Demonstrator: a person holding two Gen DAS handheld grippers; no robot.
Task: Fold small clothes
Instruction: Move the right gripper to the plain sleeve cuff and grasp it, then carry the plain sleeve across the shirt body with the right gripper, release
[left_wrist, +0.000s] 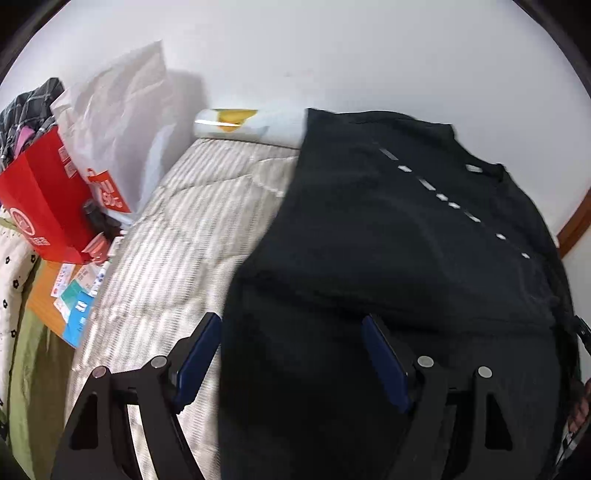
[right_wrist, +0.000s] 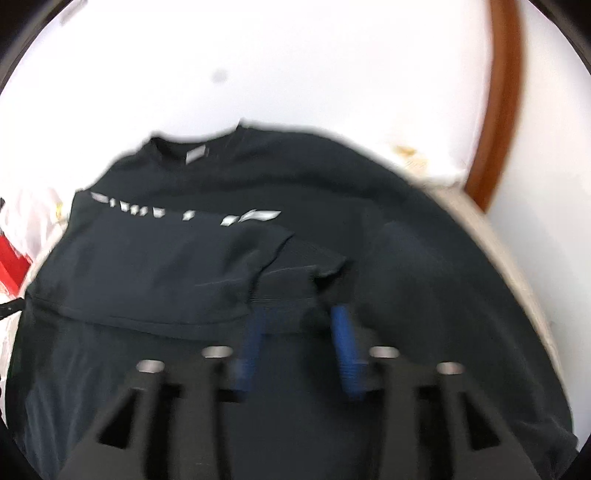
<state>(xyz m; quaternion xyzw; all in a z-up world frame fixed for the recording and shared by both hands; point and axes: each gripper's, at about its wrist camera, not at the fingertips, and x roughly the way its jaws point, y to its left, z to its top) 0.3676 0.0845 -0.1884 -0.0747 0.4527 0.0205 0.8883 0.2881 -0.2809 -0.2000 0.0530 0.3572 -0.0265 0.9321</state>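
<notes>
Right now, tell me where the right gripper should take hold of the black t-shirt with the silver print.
Grip the folded-over sleeve's cuff edge of the black t-shirt, coming in low from the hem side. That flap lies doubled on the body, giving a raised edge, and it sits just ahead of the open right gripper. Blur hides finer detail.

A: What is it?
B: A black T-shirt, lying spread on the striped quilted bedding, neck toward the white wall.
A: Any markings?
B: A broken row of silver marks across the chest, and a small silver tag inside the collar.
A: Is it flat?
B: Not fully. One short sleeve lies folded inward over the body.
</notes>
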